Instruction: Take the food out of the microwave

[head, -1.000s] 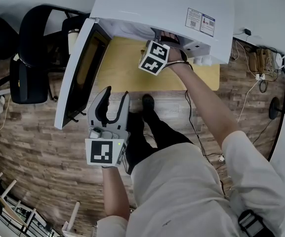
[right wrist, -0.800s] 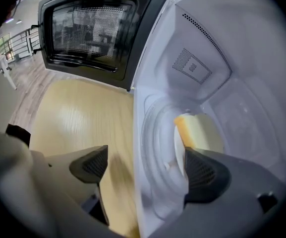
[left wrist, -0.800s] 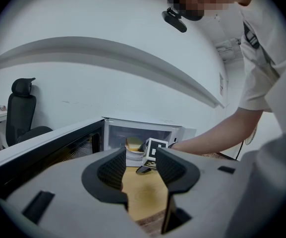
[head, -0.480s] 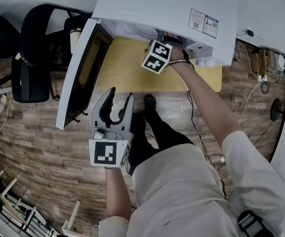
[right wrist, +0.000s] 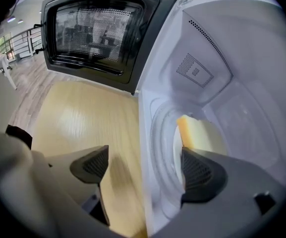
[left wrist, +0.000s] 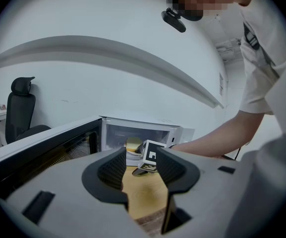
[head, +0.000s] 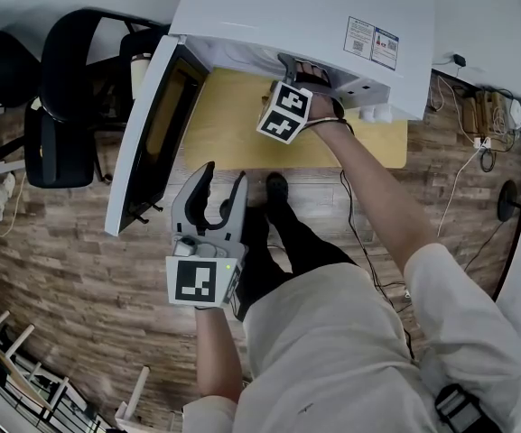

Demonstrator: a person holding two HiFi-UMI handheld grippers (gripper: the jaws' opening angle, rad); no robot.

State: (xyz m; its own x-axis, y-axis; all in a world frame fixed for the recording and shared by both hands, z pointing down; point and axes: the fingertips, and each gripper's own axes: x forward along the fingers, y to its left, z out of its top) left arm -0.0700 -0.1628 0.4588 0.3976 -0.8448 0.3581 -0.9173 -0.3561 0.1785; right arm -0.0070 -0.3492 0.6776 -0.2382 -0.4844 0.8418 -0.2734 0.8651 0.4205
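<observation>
The white microwave (head: 305, 16) stands on a yellow table (head: 233, 120) with its door (head: 147, 133) swung open to the left. Inside, a yellow piece of food (right wrist: 195, 133) lies on a white plate on the turntable. My right gripper (head: 296, 72) reaches into the microwave's mouth; its jaws (right wrist: 145, 167) are open, straddling the cavity's front edge, short of the food. My left gripper (head: 213, 188) hangs open over the floor in front of the table, holding nothing. From the left gripper (left wrist: 142, 167) view I see the food (left wrist: 133, 144) and the right gripper's marker cube (left wrist: 151, 157).
A black office chair (head: 57, 106) stands left of the open door. Cables and a power strip (head: 477, 120) lie on the wooden floor at the right. The door (right wrist: 100, 31) stands out to the left of the cavity.
My left gripper has drifted slightly right and nearer the table. The right gripper stays at the microwave's mouth with little shift.
</observation>
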